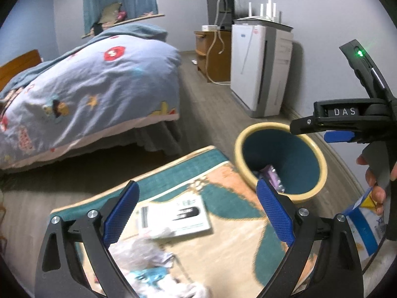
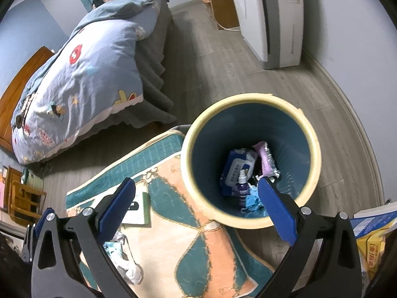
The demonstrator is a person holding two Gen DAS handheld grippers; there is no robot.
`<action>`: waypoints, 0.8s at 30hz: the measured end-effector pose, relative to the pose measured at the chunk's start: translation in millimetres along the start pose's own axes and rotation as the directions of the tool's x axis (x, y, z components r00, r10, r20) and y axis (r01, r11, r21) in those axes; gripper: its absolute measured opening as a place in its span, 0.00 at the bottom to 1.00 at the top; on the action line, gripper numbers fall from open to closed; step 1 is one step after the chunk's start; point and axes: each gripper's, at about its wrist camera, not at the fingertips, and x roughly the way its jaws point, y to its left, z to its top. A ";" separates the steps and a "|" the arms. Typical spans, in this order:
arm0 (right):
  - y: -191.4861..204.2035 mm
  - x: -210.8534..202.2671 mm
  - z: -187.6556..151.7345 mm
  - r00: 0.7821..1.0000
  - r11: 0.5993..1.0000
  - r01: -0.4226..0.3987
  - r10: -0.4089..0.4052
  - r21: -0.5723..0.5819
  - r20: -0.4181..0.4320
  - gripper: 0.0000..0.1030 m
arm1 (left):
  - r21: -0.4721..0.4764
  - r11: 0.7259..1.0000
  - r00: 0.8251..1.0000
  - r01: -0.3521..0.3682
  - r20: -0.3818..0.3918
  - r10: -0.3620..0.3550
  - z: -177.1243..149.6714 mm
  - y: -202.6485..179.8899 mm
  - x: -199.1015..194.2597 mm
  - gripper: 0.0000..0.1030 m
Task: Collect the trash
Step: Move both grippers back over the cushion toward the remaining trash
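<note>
A round bin with a cream rim [image 1: 320,154] [image 2: 188,134] and teal inside stands on the floor beside a patterned rug [image 1: 223,248] [image 2: 173,236]. In it lie a blue wipes pack [image 2: 235,168], a purple spray bottle [image 2: 242,186], a pink wrapper [image 2: 266,159] and blue crumpled trash [image 2: 253,200]. My right gripper [image 2: 196,206] is open and empty above the bin's near rim; it shows from the side in the left wrist view [image 1: 322,129]. My left gripper [image 1: 198,213] is open and empty above the rug, over a white card [image 1: 173,218] and crumpled white and blue trash [image 1: 148,268].
A bed with a blue quilt [image 1: 86,94] [image 2: 79,79] stands to the left. A white appliance [image 1: 258,67] [image 2: 278,19] and a wooden cabinet [image 1: 211,52] stand by the right wall. Blue and yellow boxes [image 1: 367,228] [image 2: 372,236] lie at the right.
</note>
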 end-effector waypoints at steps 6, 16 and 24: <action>27.2 8.8 -10.2 1.000 0.999 -0.010 0.010 -0.032 -0.018 0.94 | -0.044 0.997 0.998 -0.056 -0.012 0.056 -12.9 36.6 -12.3 0.92; 72.2 32.1 -33.3 0.998 0.996 -0.026 0.021 -0.088 -0.060 0.94 | -0.120 0.982 0.989 -0.146 -0.039 0.142 -36.5 98.0 -27.4 0.92; 90.8 50.9 -45.3 0.995 0.994 -0.026 0.016 -0.109 -0.093 0.94 | -0.133 0.964 0.971 -0.228 -0.099 0.216 -56.2 137.9 -23.6 0.92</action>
